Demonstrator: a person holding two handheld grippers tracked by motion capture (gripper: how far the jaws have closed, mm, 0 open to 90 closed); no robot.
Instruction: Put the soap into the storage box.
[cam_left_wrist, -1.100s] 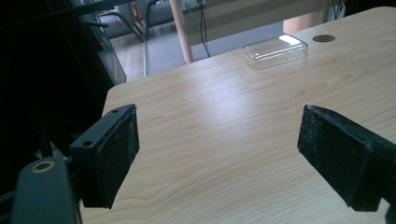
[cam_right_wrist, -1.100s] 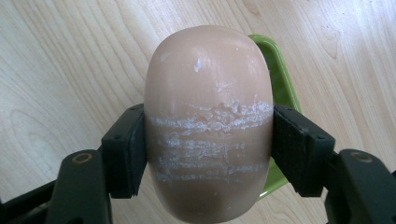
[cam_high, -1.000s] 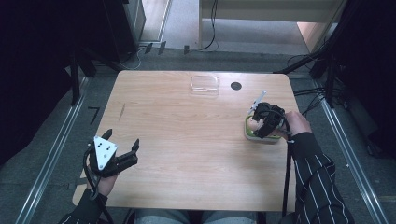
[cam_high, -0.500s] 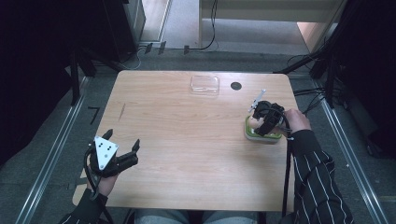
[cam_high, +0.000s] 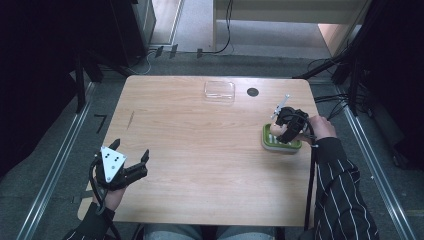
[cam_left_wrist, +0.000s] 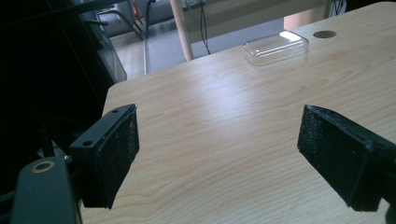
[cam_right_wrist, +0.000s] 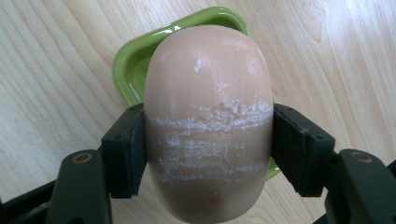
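A peach-coloured oval soap bar (cam_right_wrist: 208, 116) with whitish scuff lines is clamped between the two black pads of my right gripper (cam_right_wrist: 208, 154), held right over a green soap dish (cam_right_wrist: 140, 60). In the high view the right gripper (cam_high: 290, 127) hangs over the green dish (cam_high: 281, 144) at the table's right side. My left gripper (cam_high: 131, 167) rests near the front left corner of the table, jaws wide apart with nothing between them; its pads (cam_left_wrist: 116, 149) frame bare wood.
A clear plastic lid (cam_high: 219, 91) lies at the far middle of the wooden table (cam_high: 200, 150), with a round black hole (cam_high: 252, 92) beside it. The lid (cam_left_wrist: 276, 47) is also in the left gripper view. Cables trail at the right edge.
My right gripper, with the soap, has come down and slightly toward the person, closer onto the green dish. The left gripper has stayed put.
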